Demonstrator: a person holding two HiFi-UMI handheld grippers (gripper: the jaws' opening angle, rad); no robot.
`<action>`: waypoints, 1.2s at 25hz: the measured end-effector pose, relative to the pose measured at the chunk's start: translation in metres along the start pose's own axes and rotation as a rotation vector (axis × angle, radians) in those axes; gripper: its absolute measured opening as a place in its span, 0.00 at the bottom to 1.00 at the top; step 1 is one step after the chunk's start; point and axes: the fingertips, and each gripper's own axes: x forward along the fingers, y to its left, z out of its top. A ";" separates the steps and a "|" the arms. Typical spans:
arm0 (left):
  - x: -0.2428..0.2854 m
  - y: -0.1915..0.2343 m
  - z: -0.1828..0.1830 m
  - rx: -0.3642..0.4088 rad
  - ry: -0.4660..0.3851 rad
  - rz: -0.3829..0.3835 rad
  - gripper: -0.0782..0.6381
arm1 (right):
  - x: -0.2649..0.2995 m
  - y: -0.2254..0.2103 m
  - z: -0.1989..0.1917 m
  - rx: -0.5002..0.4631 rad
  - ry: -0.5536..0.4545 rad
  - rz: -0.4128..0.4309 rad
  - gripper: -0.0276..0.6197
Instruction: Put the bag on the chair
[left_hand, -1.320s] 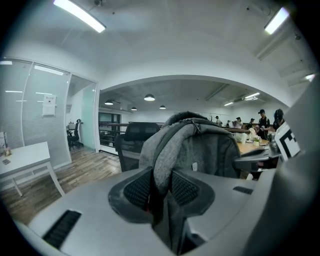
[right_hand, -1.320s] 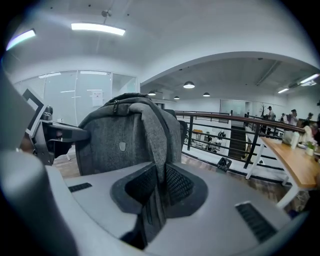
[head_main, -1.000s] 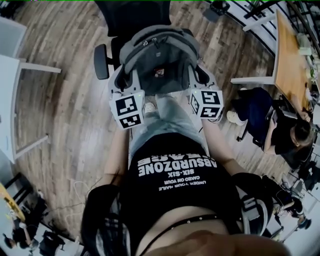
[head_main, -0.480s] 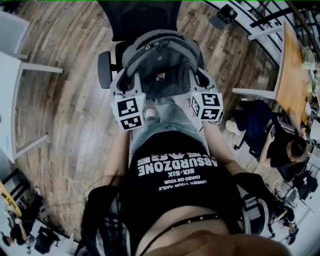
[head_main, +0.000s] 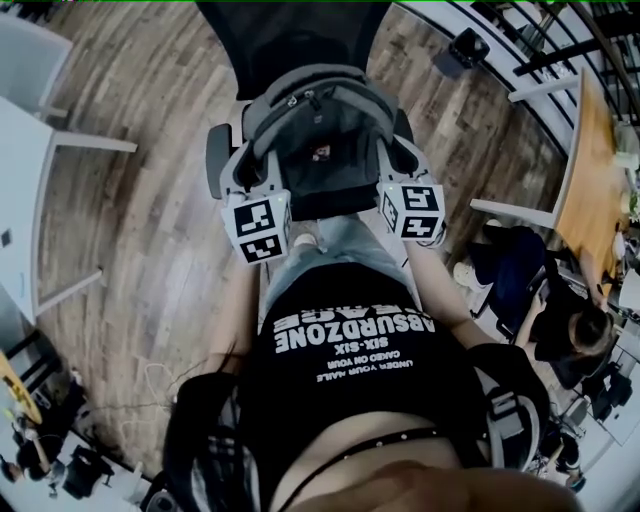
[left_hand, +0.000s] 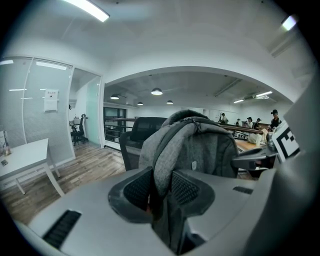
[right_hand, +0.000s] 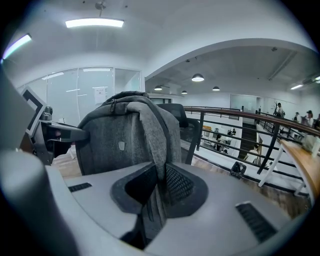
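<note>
1. Floor (head_main: 150, 230): wood planks, running under everything; cut off at all edges of the head view.

2. Chair (head_main: 290, 35): black office chair straight ahead of the person. The backrest is on the far side and an armrest (head_main: 217, 160) shows on the left. The seat is almost wholly covered by the bag, and the base cannot be seen.

3. Bag (head_main: 318, 140): grey backpack, over the chair's seat, between the armrests and in front of the backrest.
- Long axis: upright.
- Top: the zipped top and carry handle point up, close to the backrest.
- Facing: the strap side faces the person.
- Bottom: hidden from above, so I cannot tell whether it rests on the seat or hangs just over it.
- In the left gripper view the bag (left_hand: 200, 150) fills the middle and blocks most of the chair. In the right gripper view it (right_hand: 115, 142) does the same.

4. Left hand-held gripper (head_main: 240, 165): at the bag's left side. Its jaws (left_hand: 161, 189) are closed on the left strap (left_hand: 167, 160), and the grey webbing is pinched between the ribbed pads.

5. Right hand-held gripper (head_main: 395, 152): at the bag's right side. Its jaws (right_hand: 159, 185) are clamped on the right strap (right_hand: 155, 135), which drops down between the pads.

6. Surroundings:
- A white table (head_main: 20, 200) at the left, partly out of frame.
- A wooden table (head_main: 590, 180) at the right, with a seated person (head_main: 570, 320) near it.
- A dark railing (right_hand: 240, 120) beyond.
</note>
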 end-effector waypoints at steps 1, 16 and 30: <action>0.004 0.000 0.003 -0.001 -0.001 0.004 0.25 | 0.005 -0.003 0.003 -0.001 -0.002 0.004 0.13; 0.053 0.001 0.031 -0.006 0.007 0.041 0.25 | 0.051 -0.038 0.033 -0.003 -0.015 0.059 0.14; 0.098 0.006 0.046 -0.034 -0.005 0.087 0.25 | 0.096 -0.060 0.050 -0.004 -0.045 0.112 0.14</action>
